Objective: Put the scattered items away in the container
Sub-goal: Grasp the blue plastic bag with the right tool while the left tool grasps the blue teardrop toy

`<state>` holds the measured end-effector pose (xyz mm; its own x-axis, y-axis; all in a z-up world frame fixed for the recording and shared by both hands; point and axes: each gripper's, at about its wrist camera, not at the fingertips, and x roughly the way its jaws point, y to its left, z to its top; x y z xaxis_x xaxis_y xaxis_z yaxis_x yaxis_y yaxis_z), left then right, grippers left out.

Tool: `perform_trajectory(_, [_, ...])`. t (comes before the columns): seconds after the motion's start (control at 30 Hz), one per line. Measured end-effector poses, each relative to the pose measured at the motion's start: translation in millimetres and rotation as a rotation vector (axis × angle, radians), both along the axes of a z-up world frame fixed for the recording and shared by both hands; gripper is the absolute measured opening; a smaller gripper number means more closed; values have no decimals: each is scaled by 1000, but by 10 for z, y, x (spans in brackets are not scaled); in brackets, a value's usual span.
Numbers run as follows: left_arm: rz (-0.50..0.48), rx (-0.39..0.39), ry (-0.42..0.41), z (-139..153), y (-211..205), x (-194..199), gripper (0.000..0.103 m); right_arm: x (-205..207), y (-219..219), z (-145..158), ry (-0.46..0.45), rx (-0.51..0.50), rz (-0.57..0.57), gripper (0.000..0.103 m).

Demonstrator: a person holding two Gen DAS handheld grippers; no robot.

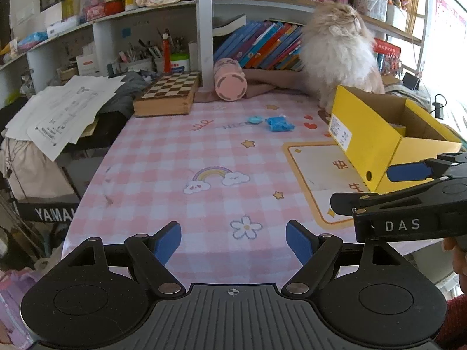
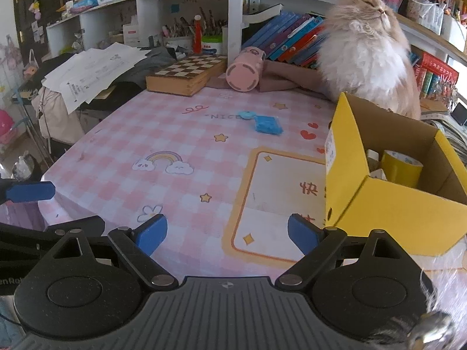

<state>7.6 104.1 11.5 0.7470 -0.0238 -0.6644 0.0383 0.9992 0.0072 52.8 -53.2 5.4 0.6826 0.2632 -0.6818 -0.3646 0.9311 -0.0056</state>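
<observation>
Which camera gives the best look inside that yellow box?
The right wrist view: it looks down into the yellow box, showing a yellow tape roll inside. The left wrist view sees the box from a lower angle, so its inside is mostly hidden.

Daylight floods in from the right side, window area blown out white in left wrist view. Fluffy cream long-haired cat (image 1: 340, 55) motion-blurred at head. Strong fisheye bend at edges; shelves curve. Pink checked tablecloth (image 2: 181, 134) evenly lit, shadows soft.
</observation>
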Motion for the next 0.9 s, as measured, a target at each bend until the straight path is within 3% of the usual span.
perform_trajectory(0.9, [29,29,52,-104,173,1498,81,1767,232,-45,25,46,-42,84])
